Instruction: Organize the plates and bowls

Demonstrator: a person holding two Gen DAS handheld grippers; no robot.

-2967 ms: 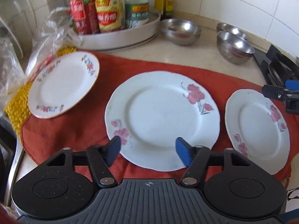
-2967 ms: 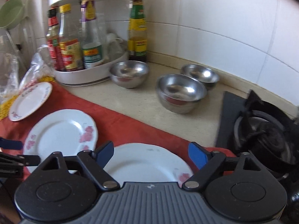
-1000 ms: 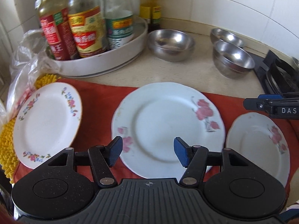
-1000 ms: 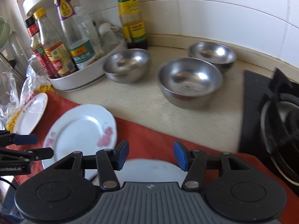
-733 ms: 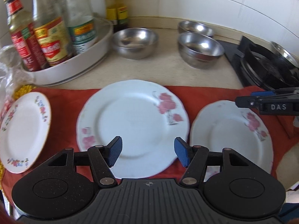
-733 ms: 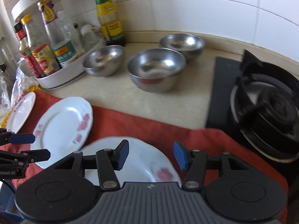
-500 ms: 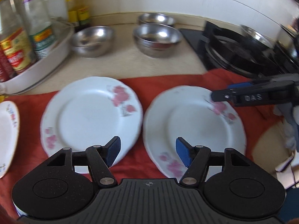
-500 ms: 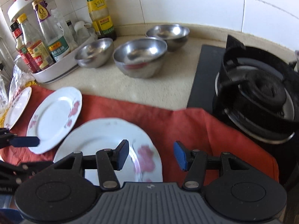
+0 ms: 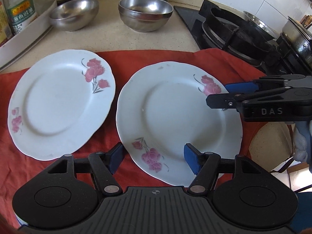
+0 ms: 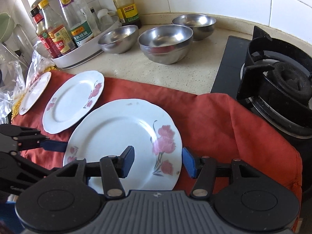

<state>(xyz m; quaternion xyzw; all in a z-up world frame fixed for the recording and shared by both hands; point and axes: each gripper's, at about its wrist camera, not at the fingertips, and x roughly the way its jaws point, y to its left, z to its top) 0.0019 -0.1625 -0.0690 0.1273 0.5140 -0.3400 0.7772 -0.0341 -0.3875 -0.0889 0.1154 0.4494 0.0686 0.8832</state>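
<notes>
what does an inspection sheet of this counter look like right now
surface: beige counter with red cloth.
job's things: three floral plates on the cloth, nearest plate; three steel bowls on bare counter.
clutter: sauce bottles in a white tray, plastic bag at left.
grippers: left hand-held gripper opening, nearest plate's rim between its jaws, untouched; right hand-held gripper open over the same plate.
cables: nothing seen.
surroundings: tiled wall, gas stove.

Bare counter (image 10: 187,72) lies between the plates (image 10: 124,134) and bowls (image 10: 165,42); bottles (image 10: 58,29) and stove (image 10: 278,85) apparently hem the sides.
</notes>
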